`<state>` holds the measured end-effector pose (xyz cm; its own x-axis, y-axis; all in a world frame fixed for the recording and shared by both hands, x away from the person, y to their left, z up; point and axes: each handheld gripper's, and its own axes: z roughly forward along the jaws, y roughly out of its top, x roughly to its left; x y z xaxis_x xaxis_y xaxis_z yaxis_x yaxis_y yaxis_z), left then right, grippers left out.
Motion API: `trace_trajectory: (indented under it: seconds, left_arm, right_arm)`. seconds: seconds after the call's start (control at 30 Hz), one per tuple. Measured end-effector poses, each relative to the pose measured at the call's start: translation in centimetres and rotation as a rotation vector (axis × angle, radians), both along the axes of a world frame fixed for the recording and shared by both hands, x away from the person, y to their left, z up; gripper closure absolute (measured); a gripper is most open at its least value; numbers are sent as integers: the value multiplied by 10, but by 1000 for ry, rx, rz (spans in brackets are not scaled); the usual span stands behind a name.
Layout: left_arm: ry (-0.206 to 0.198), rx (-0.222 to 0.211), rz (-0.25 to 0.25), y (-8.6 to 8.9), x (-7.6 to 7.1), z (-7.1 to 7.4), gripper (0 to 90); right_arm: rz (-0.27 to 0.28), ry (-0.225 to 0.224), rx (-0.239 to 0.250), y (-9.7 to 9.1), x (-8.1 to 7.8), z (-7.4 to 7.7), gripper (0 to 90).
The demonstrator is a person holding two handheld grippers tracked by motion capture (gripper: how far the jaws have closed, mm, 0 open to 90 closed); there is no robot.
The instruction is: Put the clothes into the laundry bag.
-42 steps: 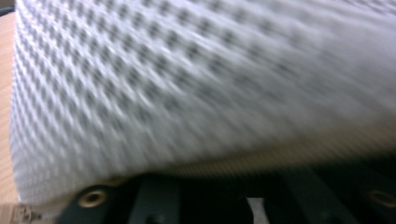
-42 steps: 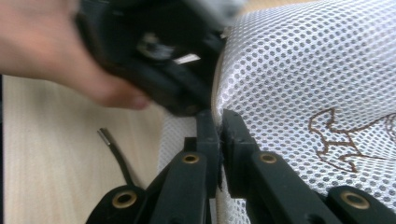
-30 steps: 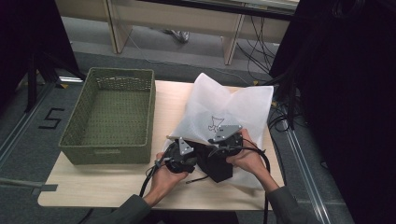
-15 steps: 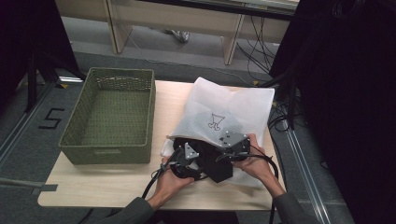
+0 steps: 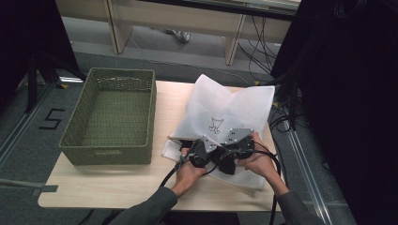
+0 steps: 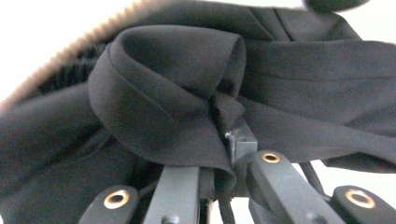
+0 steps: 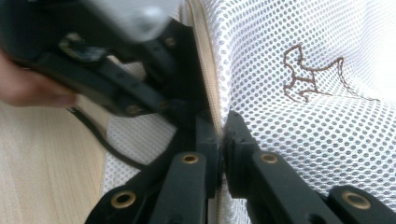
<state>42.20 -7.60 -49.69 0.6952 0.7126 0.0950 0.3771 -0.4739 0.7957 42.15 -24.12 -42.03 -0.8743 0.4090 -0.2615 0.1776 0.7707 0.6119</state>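
Two grippers at a mesh laundry bag on a pale wooden desk

The left gripper (image 6: pixel 223 149) has just clenched on black fabric (image 6: pixel 154 107); the right gripper (image 7: pixel 223 140) has just clamped the white mesh laundry bag's (image 5: pixel 230 110) zipper edge. A green woven basket (image 5: pixel 110 117) sits just left of the bag; grey floor and cables surround the desk (image 5: pixel 112 185).

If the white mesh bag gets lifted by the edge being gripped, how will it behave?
The white mesh bag will probably sag and fold, since its thin mesh already creases. It looks light. The right gripper pinches its zipper edge, so it likely won't slip, though the black garment may drag.
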Motion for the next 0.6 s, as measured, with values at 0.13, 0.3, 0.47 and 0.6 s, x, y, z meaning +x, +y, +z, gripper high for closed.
trace_trajectory:
  seconds: [0.13, 0.3, 0.47, 0.6]
  left_arm:
    - [-27, -34, 64, -3, 15, 6, 841]
    - [-58, -24, 104, -5, 30, 4, 836]
    - [-29, -9, 80, -6, 28, -1, 777]
    - [10, -3, 4, 6, 13, 6, 545]
  right_arm:
    - [1, 21, 22, -2, -1, 2, 872]
    - [12, 6, 24, -2, 1, 3, 873]
    - [12, 24, 33, -2, 1, 1, 874]
    - [-4, 44, 47, -3, 1, 1, 872]
